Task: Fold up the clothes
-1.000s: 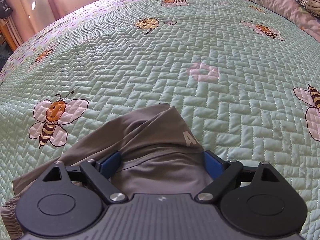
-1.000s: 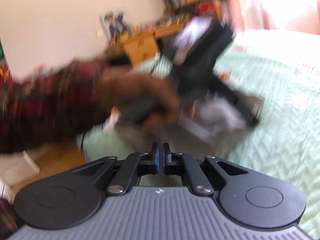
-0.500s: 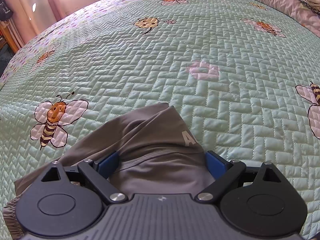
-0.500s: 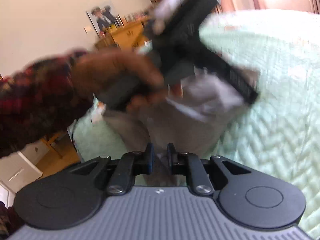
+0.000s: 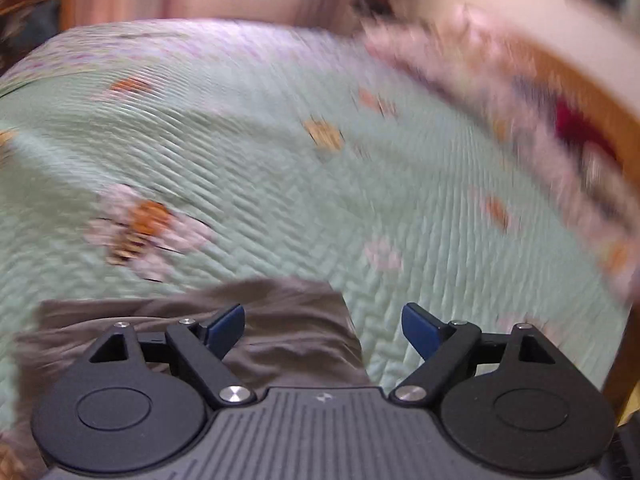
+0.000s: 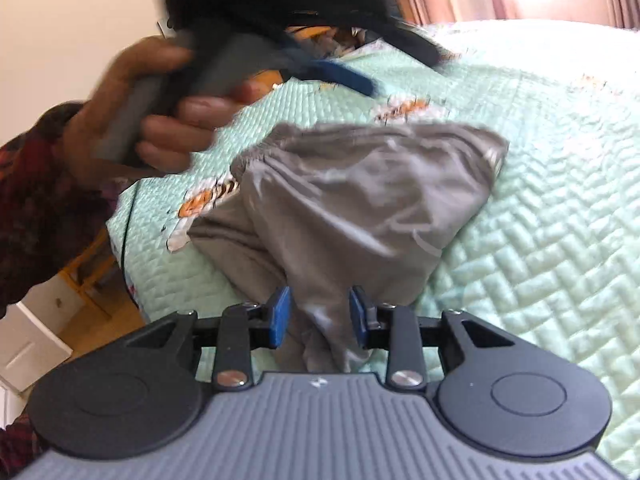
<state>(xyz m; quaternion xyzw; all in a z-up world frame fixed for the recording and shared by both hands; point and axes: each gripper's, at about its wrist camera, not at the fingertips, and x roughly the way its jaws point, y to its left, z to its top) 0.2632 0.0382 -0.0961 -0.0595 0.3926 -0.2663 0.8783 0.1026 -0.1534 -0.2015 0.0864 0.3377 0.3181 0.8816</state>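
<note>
A grey garment (image 6: 352, 200) lies bunched on the bed near its corner. In the right wrist view my right gripper (image 6: 319, 316) is low over the garment's near end. Its jaws are opening, and a fold of grey cloth lies loose between the blue pads (image 6: 280, 316). My left gripper (image 5: 323, 320) is wide open and closing slightly, with nothing gripped. The garment's edge (image 5: 260, 320) shows under its left finger. A hand (image 6: 160, 120) holds the left gripper (image 6: 394, 66) raised above the garment's far side. The left wrist view is motion-blurred.
A mint quilted bedspread (image 6: 540, 200) with bee prints covers the bed. Pillows and a red item (image 5: 576, 128) lie along a wooden headboard (image 5: 580, 92). The bed's corner drops off at the left towards wooden furniture (image 6: 88, 276). A dark plaid sleeve (image 6: 32, 200) is at the left.
The left gripper lifted off the garment, rolled and swung away. The right gripper's jaws went from shut to parted around the grey cloth. The garment settled onto the bed.
</note>
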